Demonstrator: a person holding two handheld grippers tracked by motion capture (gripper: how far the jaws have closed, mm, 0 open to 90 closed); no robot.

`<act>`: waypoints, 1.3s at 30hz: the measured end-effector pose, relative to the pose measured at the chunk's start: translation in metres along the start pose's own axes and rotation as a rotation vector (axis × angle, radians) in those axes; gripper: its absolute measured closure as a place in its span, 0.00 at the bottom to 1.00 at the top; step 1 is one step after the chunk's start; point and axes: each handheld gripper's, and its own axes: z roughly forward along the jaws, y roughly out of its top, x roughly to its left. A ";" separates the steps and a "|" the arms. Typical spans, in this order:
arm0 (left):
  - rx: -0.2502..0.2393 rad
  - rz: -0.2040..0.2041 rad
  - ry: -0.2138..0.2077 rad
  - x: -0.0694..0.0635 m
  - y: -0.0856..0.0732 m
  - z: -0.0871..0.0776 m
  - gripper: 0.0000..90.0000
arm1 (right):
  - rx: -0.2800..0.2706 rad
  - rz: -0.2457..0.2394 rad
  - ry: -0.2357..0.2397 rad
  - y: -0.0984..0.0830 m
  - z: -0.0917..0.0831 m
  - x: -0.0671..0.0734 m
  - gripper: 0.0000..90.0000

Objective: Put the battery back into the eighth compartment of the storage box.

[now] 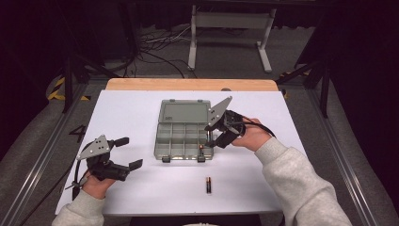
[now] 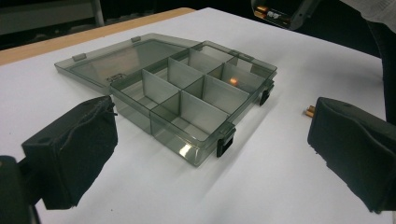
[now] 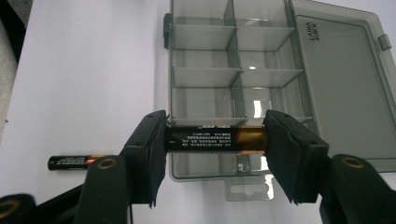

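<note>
One battery is clamped end to end in my right hand-held gripper over the open organizer box, one more battery waits on the counter, my left hand-held gripper idle and wide.

A black battery with a copper-gold end lies level across the lower middle of the right gripper view, clamped end to end above the near edge of an organiser box. The box, smoky translucent plastic split into compartments, sits at the centre of the high view with its lid folded flat open. A second black battery lies on the white table, lower centre.
</note>
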 end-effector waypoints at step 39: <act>0.006 -0.002 -0.003 0.001 0.000 -0.001 0.02 | 0.043 0.022 0.055 -0.002 0.038 -0.027 0.46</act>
